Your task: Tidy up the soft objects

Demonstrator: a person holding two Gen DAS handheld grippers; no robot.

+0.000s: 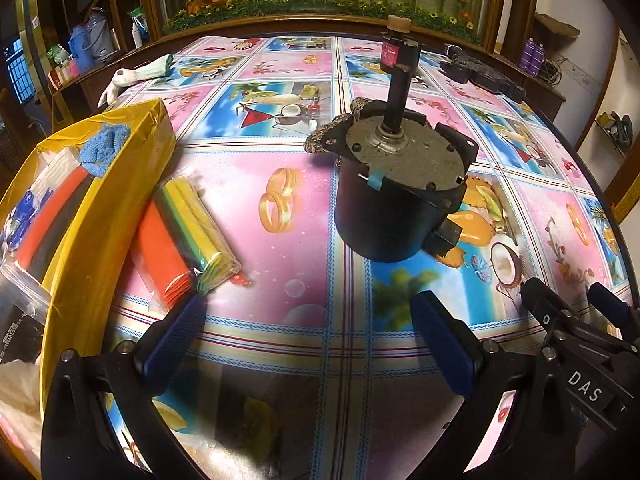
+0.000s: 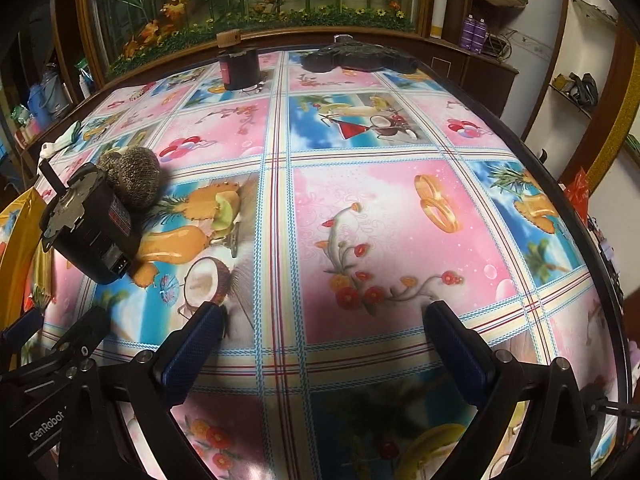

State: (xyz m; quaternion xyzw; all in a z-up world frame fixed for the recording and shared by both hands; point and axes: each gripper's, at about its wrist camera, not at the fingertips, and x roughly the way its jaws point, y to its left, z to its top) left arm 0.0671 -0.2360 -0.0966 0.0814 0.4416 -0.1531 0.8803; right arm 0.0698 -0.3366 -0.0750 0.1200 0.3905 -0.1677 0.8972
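The left claw point(image 1: 316, 344) is hovering wide open and empty; the packet of coloured cloths point(image 1: 184, 244) is lying just left of it, beside the yellow box point(image 1: 120, 184).

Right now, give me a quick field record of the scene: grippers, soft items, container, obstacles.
left gripper: open, empty, above the tablecloth
right gripper: open, empty, above the tablecloth
yellow box: at the table's left edge, holds a blue cloth and bagged items
bagged cloths: orange, green and yellow, on the table beside the box
speckled soft item: behind the motor, against it
motor: black, standing shaft up at mid table
white sock: far left table edge
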